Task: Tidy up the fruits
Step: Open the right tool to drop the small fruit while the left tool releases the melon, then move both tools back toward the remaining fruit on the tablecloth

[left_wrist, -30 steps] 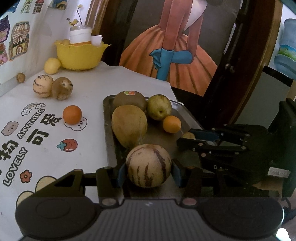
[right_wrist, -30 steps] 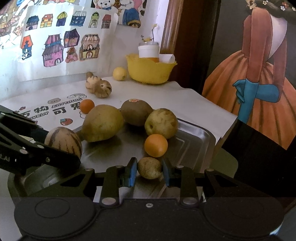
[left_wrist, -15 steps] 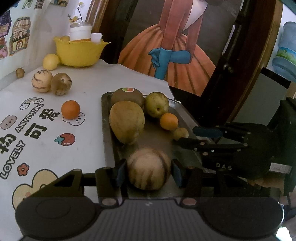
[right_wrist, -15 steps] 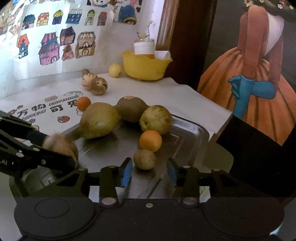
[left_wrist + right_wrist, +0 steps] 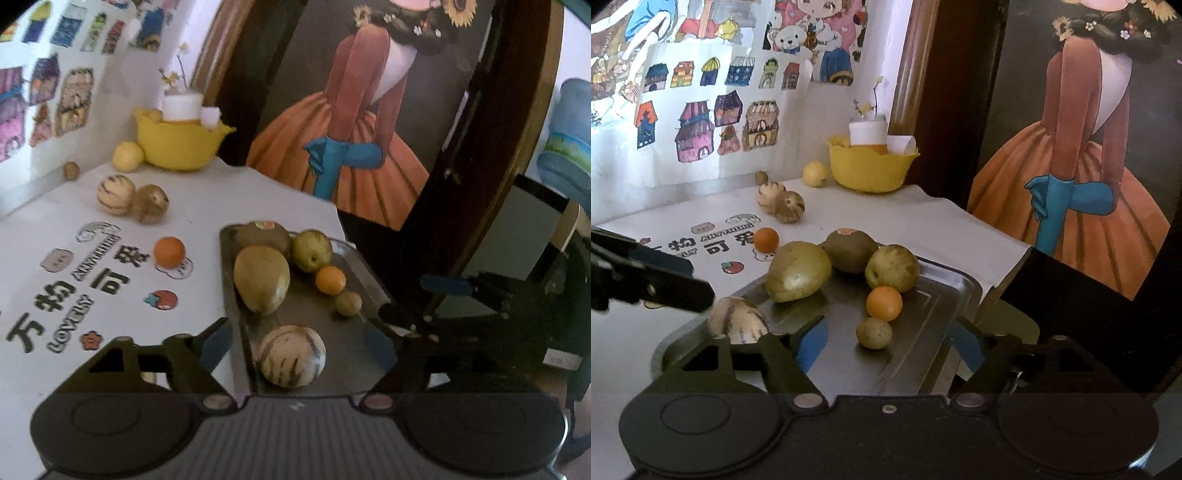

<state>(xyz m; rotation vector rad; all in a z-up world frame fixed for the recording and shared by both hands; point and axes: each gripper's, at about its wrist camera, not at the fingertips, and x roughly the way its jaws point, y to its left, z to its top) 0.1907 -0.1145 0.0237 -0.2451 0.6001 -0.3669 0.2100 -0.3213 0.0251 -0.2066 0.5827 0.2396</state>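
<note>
Between the spread fingers of the left hand-held gripper [image 5: 295, 349], in the left wrist view, a striped melon [image 5: 291, 355] rests free on the near end of the metal tray [image 5: 229, 295]; the jaws are opening and neither pad touches it, apparently a release after placing. 5 more fruits sit farther along the tray, gathered for sorting, while others wait on the tabletop [image 5: 207, 206] to the left.

From the right wrist view, the right hand-held gripper [image 5: 888, 343] is likewise opening, released; a small brown fruit [image 5: 874, 332] lies between its fingers, untouched, just near of an orange [image 5: 884, 303].
</note>
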